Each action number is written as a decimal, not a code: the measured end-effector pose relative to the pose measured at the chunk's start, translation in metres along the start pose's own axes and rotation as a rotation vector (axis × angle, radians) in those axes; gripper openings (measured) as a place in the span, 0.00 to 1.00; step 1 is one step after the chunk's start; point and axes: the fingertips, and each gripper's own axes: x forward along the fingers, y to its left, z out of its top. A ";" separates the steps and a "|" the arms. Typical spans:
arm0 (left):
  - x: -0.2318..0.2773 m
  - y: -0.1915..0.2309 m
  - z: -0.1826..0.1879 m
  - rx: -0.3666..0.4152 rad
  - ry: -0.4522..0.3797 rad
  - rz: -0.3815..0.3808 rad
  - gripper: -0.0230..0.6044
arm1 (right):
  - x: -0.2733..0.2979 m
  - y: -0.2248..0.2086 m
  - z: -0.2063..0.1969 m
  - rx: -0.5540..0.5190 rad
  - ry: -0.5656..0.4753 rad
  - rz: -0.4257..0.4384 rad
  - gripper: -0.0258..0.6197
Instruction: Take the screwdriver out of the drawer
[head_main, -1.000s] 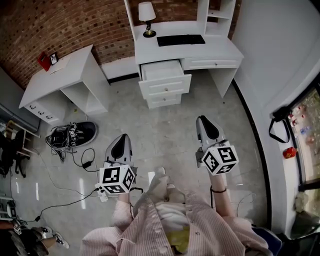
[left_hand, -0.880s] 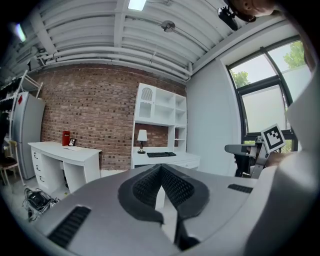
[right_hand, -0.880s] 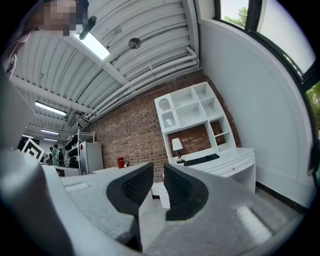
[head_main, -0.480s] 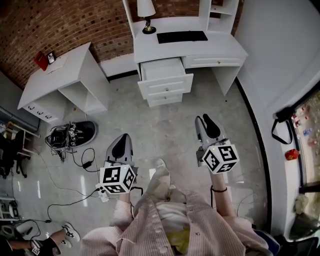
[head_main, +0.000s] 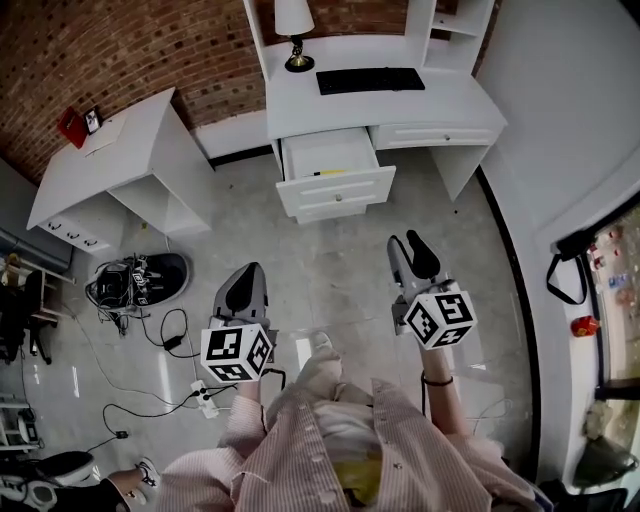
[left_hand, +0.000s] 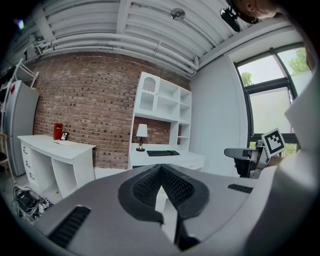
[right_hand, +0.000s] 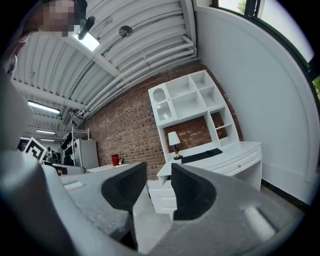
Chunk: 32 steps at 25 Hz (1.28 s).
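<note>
Floor: pale grey marbled tile floor (head_main: 340, 260), spread out in front of the desk.
Wall: red brick wall (head_main: 130, 40), directly behind the desk.
Desk: white wooden desk with shelf hutch (head_main: 440, 100), standing against the brick.
Side table: second white table (head_main: 110, 160), to the left of the desk.
Drawer: top white drawer (head_main: 335, 192) of the desk's left stack, pulled out.
Keyboard: flat black keyboard (head_main: 370, 80), mid desk top.
Lamp: small white-shaded lamp (head_main: 295, 30), at the desk's back left.
Screwdriver: slim yellow-handled screwdriver (head_main: 330, 172), lying inside the desk's open drawer by its front wall; too small for detail.
Left gripper: grey two-jaw gripper (left_hand: 160, 170), over the floor well short of the desk; pads pressed together at the tips, nothing between.
Right gripper: matching grey gripper (right_hand: 159, 172), also well short of the desk; jaws spread wide, just been opening, empty, touching nothing.
</note>
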 end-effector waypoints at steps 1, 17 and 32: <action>0.009 0.005 0.003 -0.002 0.000 -0.004 0.04 | 0.009 -0.001 0.000 0.000 0.006 0.001 0.25; 0.100 0.055 0.016 -0.039 0.016 -0.050 0.04 | 0.109 -0.016 0.001 0.026 0.032 0.026 0.25; 0.182 0.087 0.001 -0.109 0.082 -0.033 0.04 | 0.201 -0.048 -0.005 0.057 0.069 0.075 0.25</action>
